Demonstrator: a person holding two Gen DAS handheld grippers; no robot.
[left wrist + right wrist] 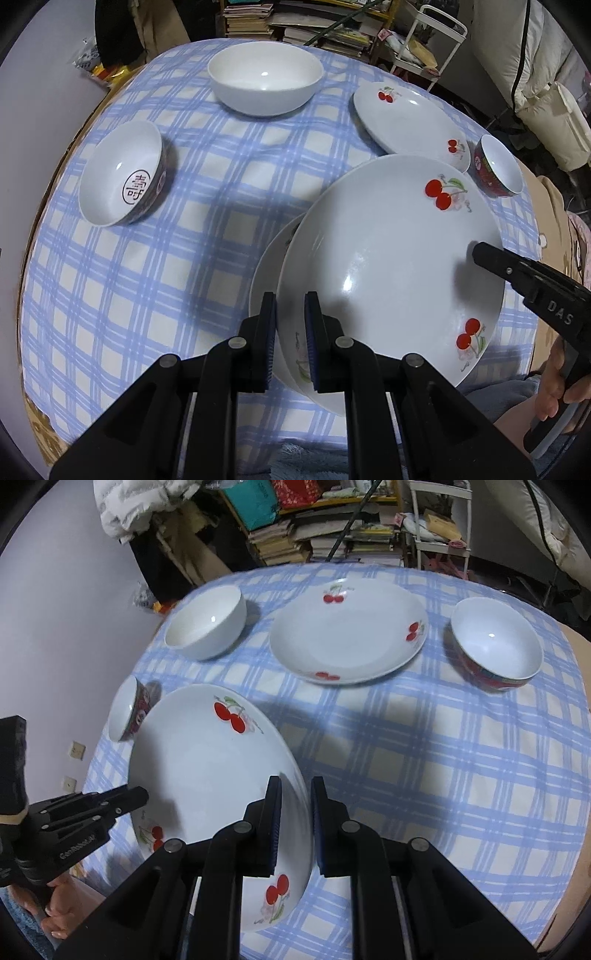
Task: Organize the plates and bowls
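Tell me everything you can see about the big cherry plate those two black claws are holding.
The cherry plate is white, glossy and shallow, looks ceramic, with red cherry pairs and green leaves printed round its rim. It is empty and tilted, raised over a second plate lying on the checked tablecloth. The left gripper pinches its near-left rim, one finger above and one beneath; the right gripper clamps the opposite rim likewise.

both wrist views share table (122,280).
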